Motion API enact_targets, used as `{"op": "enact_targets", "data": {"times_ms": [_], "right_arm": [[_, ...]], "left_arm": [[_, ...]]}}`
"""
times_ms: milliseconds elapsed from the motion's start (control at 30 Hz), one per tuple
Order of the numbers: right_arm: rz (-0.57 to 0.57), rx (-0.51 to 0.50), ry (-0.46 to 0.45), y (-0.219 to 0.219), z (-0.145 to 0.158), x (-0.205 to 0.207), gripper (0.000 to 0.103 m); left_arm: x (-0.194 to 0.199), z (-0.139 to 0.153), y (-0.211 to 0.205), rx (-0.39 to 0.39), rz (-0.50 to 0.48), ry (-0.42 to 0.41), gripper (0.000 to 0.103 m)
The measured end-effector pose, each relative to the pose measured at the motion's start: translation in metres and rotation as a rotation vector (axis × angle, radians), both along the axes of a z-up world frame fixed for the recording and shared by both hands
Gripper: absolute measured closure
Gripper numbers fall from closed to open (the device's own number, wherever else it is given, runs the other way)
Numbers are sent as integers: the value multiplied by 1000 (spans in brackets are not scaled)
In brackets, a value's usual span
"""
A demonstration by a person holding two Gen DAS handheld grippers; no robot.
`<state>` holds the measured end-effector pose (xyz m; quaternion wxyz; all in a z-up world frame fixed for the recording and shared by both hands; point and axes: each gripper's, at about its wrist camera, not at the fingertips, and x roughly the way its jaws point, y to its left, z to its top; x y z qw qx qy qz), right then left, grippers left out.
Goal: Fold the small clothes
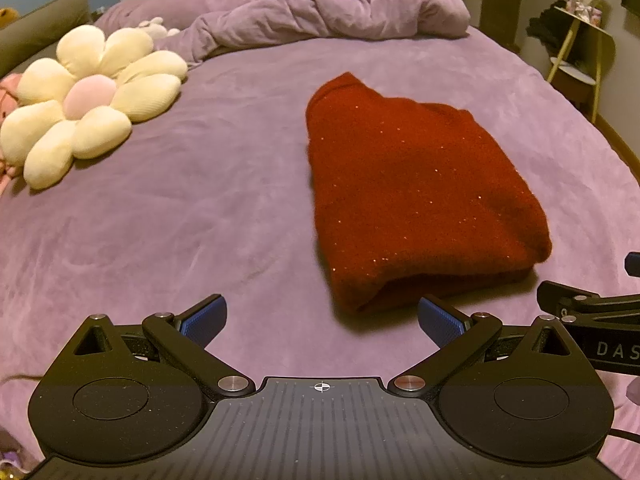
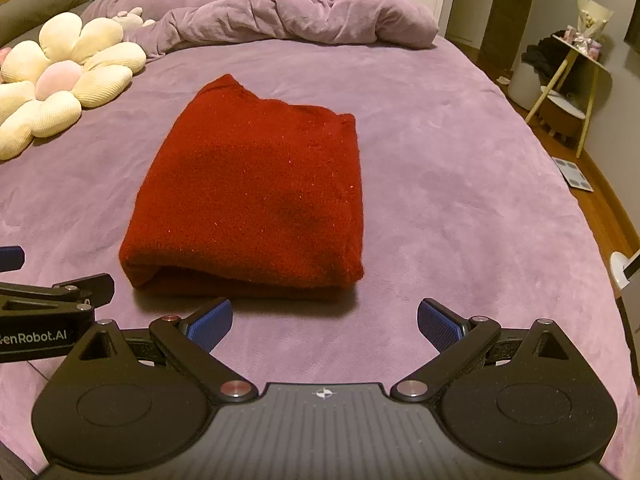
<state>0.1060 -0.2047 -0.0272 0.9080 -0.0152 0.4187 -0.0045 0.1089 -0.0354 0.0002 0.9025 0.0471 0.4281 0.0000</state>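
Note:
A red knitted garment (image 1: 416, 196) with glitter specks lies folded into a thick rectangle on the purple bed sheet (image 1: 224, 184). In the right wrist view the same red garment (image 2: 256, 196) sits straight ahead, its folded edge nearest me. My left gripper (image 1: 322, 322) is open and empty, a short way in front of the garment's near left corner. My right gripper (image 2: 325, 322) is open and empty too, just short of the garment's near edge. Each gripper's side shows in the other's view: the right gripper (image 1: 588, 308), the left gripper (image 2: 52, 300).
A cream flower-shaped cushion (image 1: 88, 100) with a pink centre lies at the left. A rumpled purple duvet (image 1: 320, 12) is bunched at the head of the bed. A yellow-legged side table (image 2: 572, 80) stands on the floor to the right, beyond the bed's edge.

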Motion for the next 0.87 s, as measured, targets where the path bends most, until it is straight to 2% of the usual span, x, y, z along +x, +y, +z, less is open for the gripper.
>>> {"op": "enact_targets", "data": {"times_ms": [433,667,867], "right_arm": [[11,0,3,2,-2,-1,4],[2,1,-1,1,-2,-1,4],[2,-7,-1,3,-1,-1,4]], "left_arm": [[1,0,0,4,-12,1,0],[-2,0,-1,2,-41,-27,0],[0,-1,-5,52,-45,-17,0]]}}
